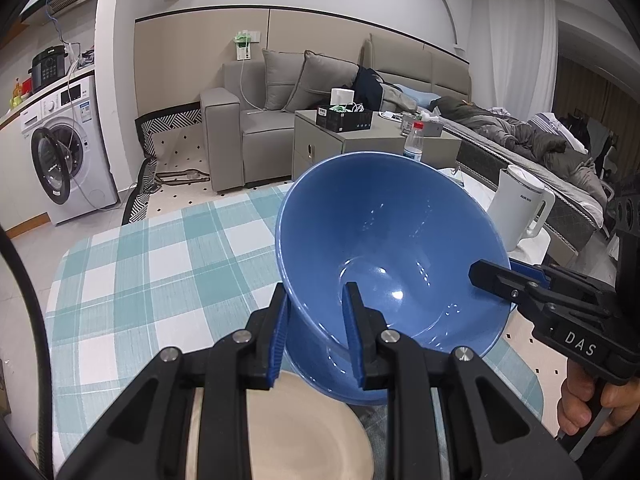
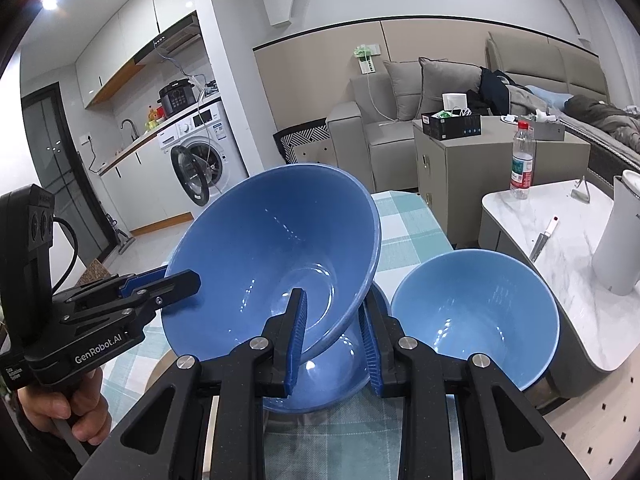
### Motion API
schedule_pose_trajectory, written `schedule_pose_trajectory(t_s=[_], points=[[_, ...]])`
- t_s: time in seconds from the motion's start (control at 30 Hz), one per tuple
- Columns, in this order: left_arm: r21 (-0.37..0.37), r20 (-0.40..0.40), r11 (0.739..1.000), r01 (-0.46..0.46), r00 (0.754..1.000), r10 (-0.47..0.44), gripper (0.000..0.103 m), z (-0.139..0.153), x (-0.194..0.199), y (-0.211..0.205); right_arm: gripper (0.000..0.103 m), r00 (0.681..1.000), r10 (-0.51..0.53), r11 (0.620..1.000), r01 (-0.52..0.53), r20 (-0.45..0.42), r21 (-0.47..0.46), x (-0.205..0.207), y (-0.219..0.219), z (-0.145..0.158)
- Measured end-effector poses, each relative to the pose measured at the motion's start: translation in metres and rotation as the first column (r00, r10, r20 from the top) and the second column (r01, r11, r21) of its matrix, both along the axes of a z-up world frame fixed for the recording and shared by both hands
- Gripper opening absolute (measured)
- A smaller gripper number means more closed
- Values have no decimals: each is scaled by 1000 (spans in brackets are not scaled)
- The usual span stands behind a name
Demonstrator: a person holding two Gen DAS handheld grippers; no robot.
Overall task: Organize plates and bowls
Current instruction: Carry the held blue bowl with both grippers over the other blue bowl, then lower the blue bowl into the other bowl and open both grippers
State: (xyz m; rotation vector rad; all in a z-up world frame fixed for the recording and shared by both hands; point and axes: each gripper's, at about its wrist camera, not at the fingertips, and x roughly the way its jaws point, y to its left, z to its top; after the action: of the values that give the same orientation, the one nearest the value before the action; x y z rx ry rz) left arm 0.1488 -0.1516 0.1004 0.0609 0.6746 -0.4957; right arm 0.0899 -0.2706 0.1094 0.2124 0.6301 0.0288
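Now both my grippers, left [image 1: 316,334] and right [image 2: 334,340], pinch opposite sides of the tilted blue bowl's [image 1: 384,248] rim over the checked tablecloth [image 1: 160,264], seemingly above a cream plate [image 1: 288,432], beside a smaller bowl [image 2: 476,312].

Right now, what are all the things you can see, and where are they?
big bowl: one, dark blue, tilted, held by both grippers above the table
small bowl: one, light blue, upright on the table, right of the big bowl
plate: one, cream, on the tablecloth under the left gripper
tablecloth: one, teal and white checks, on the table
kettle: one, white, on the marble side table
bottle: one, clear with red cap, on the marble side table
washing machine: one, white, door open, far left
sofa: one, grey, by the back wall
left gripper: one, black with blue fingers, shut on the big bowl's rim
right gripper: one, black with blue fingers, shut on the big bowl's rim
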Motion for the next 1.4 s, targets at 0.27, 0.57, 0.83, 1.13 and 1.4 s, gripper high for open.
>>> schedule_pose_trajectory(t_s=[0.27,0.57,0.83,1.13,1.4], points=[[9,-12,1000,-9,1000,9,24,-9,-1,-2,27,1000,-4,1000,4,-3,12,-1,0,-12],[14,-24,1000,-23,999,23,24,-17,0,-1,27,1000,3,1000,-3,-10,-4,-1,7,-18],[24,-50,999,-33,998,34,24,-29,3,2,27,999,21,1000,-21,-49,-3,9,11,-29],[50,-75,998,-47,996,51,24,-44,9,0,27,995,20,999,-23,-97,-30,16,16,-46],[72,-91,996,-48,994,55,24,-52,12,-4,28,992,20,999,-25,-123,-37,18,18,-55]])
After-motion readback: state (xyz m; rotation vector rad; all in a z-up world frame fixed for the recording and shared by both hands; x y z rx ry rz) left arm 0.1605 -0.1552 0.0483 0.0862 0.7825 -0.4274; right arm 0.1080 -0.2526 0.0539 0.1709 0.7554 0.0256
